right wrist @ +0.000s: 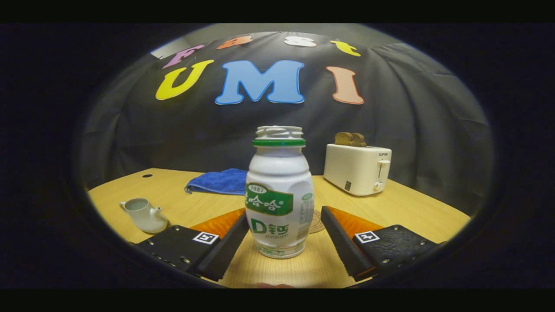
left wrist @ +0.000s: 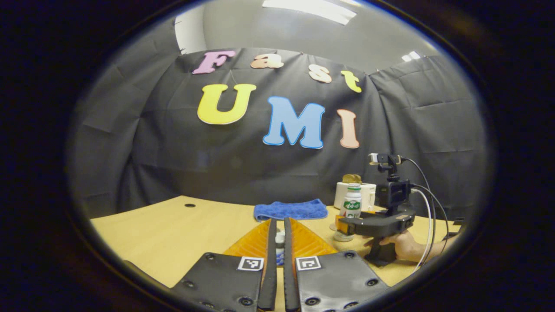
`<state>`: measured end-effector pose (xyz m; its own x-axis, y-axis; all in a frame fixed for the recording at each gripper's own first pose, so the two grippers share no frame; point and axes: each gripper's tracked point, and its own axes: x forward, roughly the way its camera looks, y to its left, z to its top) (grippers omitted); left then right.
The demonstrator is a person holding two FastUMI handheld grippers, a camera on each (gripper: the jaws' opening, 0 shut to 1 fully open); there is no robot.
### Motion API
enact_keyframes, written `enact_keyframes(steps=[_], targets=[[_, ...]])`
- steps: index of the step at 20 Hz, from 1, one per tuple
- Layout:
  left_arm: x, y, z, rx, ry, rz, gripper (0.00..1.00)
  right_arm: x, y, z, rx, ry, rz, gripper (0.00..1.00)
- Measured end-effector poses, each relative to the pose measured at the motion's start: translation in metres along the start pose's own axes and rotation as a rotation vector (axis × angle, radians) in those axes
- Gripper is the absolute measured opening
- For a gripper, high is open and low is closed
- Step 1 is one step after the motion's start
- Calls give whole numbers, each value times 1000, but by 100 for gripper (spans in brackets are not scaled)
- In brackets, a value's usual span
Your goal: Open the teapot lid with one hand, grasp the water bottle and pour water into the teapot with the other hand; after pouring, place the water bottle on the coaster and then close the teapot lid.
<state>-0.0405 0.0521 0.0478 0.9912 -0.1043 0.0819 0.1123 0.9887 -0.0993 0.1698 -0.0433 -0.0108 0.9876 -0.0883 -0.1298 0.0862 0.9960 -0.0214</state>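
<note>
A white bottle (right wrist: 279, 195) with a green label stands capless and upright on the wooden table (right wrist: 182, 203). My right gripper (right wrist: 284, 216) is open, one finger on each side of the bottle and neither touching it. Just behind the bottle lies a round coaster (right wrist: 318, 222). At the left of the right gripper view sits a white teapot (right wrist: 145, 214) with its top uncovered. My left gripper (left wrist: 280, 223) is nearly shut on a small white object (left wrist: 280, 243), apparently the teapot lid. Farther off in the left gripper view, a hand (left wrist: 403, 245) holds the right gripper (left wrist: 347, 225) at the bottle (left wrist: 352, 201).
A folded blue cloth (right wrist: 219, 181) lies at the back of the table. A white toaster (right wrist: 357, 169) with bread in its slots stands at the back right. Black cloth walls close off the table on all far sides.
</note>
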Motion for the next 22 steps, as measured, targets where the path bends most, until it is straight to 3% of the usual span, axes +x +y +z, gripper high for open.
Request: enact_keyframes(steps=[1,2,3,4,5,6,8,17,18,20,22], targets=[[-4,5,-2,4,-1,12,17,3,1,1,-10,-10,-4,98],[-8,8,-3,5,-2,20,13,6,2,2,-23,-15,-4,98],[-9,10,-2,2,-4,21,13,8,4,2,-33,-15,-6,89],[-7,10,-4,2,0,20,13,3,6,3,-41,-17,0,63],[-7,11,-5,5,2,20,10,5,6,3,-53,-19,5,76],[-5,10,-7,10,6,17,17,4,6,4,-81,-21,7,76],[-4,9,-8,20,10,9,17,1,7,6,-142,-25,13,72],[-39,17,-1,37,-11,6,17,-6,33,15,-396,-36,42,72],[-44,19,-2,30,-13,9,9,-7,36,16,-429,-37,43,72],[-50,21,-2,31,-16,9,17,-7,44,17,-484,-40,48,72],[-52,26,-5,36,-13,14,13,-6,52,20,-566,-45,51,72]])
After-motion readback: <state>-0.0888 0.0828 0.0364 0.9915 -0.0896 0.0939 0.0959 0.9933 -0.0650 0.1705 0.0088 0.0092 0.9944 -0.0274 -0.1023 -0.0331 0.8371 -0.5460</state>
